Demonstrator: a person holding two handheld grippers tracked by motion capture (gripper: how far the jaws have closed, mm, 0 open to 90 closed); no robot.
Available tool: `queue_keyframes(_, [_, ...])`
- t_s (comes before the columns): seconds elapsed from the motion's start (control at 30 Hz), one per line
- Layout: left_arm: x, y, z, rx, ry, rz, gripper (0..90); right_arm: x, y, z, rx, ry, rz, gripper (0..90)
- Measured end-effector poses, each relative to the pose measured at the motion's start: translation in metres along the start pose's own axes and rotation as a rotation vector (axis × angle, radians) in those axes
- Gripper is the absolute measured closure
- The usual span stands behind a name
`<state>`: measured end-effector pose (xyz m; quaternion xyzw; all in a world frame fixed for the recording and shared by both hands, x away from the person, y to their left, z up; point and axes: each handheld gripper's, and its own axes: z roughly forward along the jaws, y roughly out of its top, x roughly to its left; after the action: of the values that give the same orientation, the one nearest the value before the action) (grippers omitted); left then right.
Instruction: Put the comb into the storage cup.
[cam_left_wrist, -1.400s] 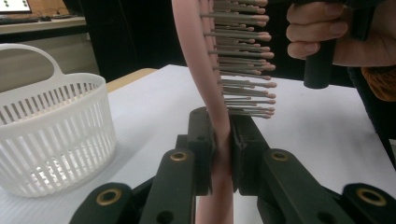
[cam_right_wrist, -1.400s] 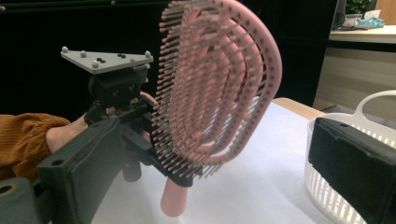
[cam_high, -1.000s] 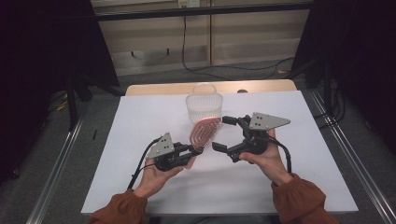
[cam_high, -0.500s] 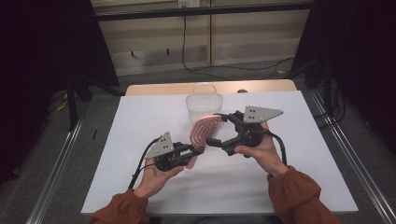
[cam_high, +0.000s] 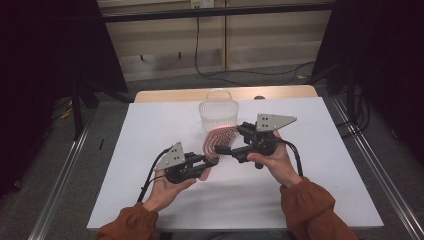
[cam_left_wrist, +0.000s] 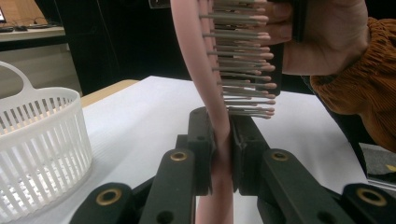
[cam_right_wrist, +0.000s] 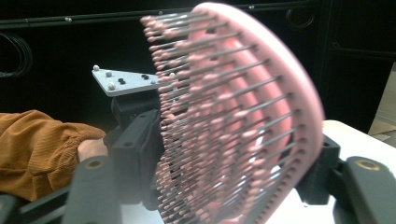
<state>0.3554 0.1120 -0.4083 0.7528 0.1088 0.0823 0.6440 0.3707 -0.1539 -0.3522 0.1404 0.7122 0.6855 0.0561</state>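
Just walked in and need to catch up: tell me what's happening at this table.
A person is working with a hand-held tool in each hand over a white table. The left tool is clamped on the handle of a pink hairbrush and holds it off the table. The right tool has its jaws around the bristled head of the brush and has just been closing on it; they do not look pressed tight yet. A white basket stands just behind the brush, with nothing visible inside.

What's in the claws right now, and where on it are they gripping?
The left claw clamps the pink hairbrush by its handle. The right claw straddles the brush head, its jaws just closing; contact cannot be told.
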Motion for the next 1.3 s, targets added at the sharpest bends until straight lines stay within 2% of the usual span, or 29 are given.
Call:
queue_keyframes(0.13, [0.0003, -0.0012, 0.0006, -0.006, -0.011, -0.010, 80.5, -0.0024, -0.0014, -0.0005, -0.004, 0.014, 0.006, 39.9])
queue_keyframes(0.2, [0.0004, -0.0014, 0.0007, -0.011, -0.028, -0.013, 80.6, -0.0032, -0.0020, -0.0006, -0.009, 0.028, 0.011, 40.6])
queue_keyframes(0.23, [-0.0003, -0.0010, 0.0006, -0.011, -0.019, -0.007, 80.5, -0.0030, -0.0023, -0.0004, -0.007, 0.039, 0.017, 40.7])
queue_keyframes(0.4, [0.0000, -0.0010, 0.0008, -0.016, -0.041, -0.020, 80.5, -0.0028, -0.0020, -0.0002, -0.010, 0.056, 0.015, 42.1])
queue_keyframes(0.57, [-0.0011, -0.0025, 0.0021, 0.004, -0.061, -0.006, 80.6, -0.0011, -0.0026, 0.0021, 0.010, 0.056, -0.003, 42.9])
queue_keyframes(0.83, [-0.0019, -0.0027, 0.0029, 0.017, -0.082, -0.015, 80.5, 0.0015, -0.0020, 0.0034, 0.007, 0.087, -0.005, 47.9])
queue_keyframes(0.9, [-0.0010, -0.0035, 0.0030, 0.021, -0.082, -0.018, 80.3, 0.0010, -0.0025, 0.0034, 0.003, 0.097, -0.006, 53.1])
queue_keyframes(1.3, [-0.0008, -0.0035, 0.0034, 0.037, -0.059, -0.015, 77.8, 0.0035, -0.0016, 0.0033, 0.009, 0.092, -0.033, 60.5])
